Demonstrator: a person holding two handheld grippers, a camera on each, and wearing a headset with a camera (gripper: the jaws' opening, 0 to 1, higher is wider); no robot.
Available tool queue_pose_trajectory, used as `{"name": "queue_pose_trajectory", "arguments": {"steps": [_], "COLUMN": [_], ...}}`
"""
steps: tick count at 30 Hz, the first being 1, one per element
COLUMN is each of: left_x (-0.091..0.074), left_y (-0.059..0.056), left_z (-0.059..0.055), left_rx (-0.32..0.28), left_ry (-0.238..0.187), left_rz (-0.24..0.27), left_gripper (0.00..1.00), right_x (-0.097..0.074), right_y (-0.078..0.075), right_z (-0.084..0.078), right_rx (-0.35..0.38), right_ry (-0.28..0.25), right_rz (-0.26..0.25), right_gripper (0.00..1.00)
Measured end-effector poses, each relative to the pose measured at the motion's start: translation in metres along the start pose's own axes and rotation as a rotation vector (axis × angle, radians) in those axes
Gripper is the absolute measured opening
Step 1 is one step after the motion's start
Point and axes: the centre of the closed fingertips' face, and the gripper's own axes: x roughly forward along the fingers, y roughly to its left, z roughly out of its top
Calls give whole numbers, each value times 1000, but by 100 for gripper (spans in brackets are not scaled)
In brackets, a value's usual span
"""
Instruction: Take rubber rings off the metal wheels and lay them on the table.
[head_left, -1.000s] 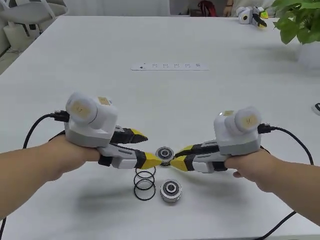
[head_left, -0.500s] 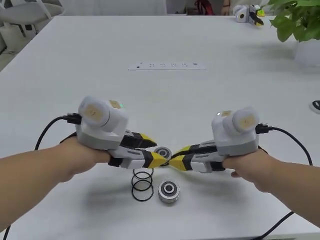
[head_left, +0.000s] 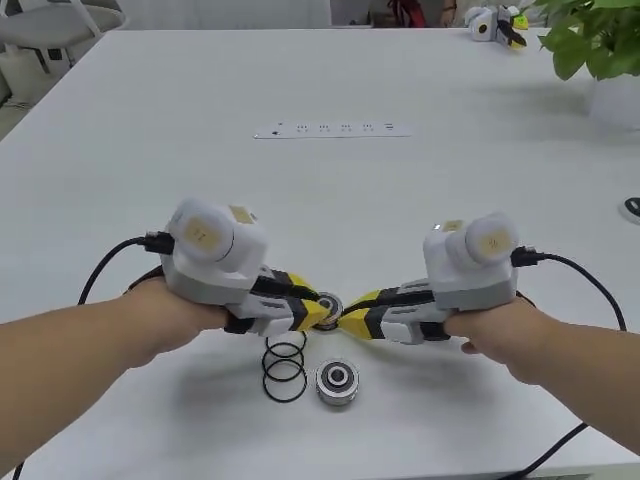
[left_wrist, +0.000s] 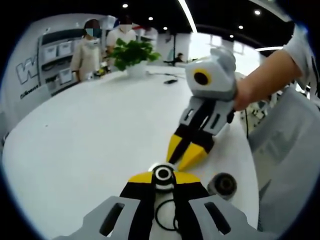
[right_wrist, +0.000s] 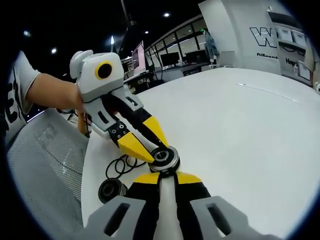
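Note:
A small metal wheel (head_left: 328, 303) with a dark rubber rim is held just above the white table (head_left: 330, 200), between the two grippers. My left gripper (head_left: 318, 310) comes in from the left with its yellow jaws shut around the metal wheel (left_wrist: 163, 173). Opposite it, my right gripper (head_left: 346, 320) is shut on the near edge of the metal wheel (right_wrist: 165, 158). Two or three black rubber rings (head_left: 284, 368) lie on the table below the grippers. Next to them a second metal wheel (head_left: 337, 381) lies flat.
A white power strip (head_left: 330, 129) lies mid-table. A potted plant (head_left: 592, 45) and a spare gripper (head_left: 495, 22) stand at the far right. Black cables (head_left: 575, 270) trail from both grippers. Two people (left_wrist: 87, 47) stand beyond the table.
My left gripper's jaws were spread open beside the wheel; they have moved right and shut on it. The right gripper has stayed put.

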Motion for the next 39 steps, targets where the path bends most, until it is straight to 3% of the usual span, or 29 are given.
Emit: {"name": "queue_pose_trajectory", "arguments": {"steps": [8, 12, 19, 27, 34, 39], "left_x": [0, 0, 1, 1, 1, 2], "left_y": [0, 1, 1, 2, 2, 2], "left_z": [-2, -2, -2, -2, -2, -2], "left_rx": [33, 23, 30, 30, 24, 27], "left_ry": [11, 5, 13, 13, 17, 26], "left_rz": [31, 41, 46, 55, 59, 61], "left_gripper": [13, 13, 12, 12, 12, 12], "right_x": [1, 0, 0, -7, -10, -9], "right_y": [-1, -4, -7, -11, -10, -6], "right_z": [0, 0, 0, 5, 13, 14], "right_rx": [15, 60, 172, 278, 323, 325], "right_ry": [-2, -18, -33, -92, -150, -142], "right_rz": [-5, -17, -20, -16, -12, -12], "right_gripper": [5, 0, 0, 0, 0, 0]}}
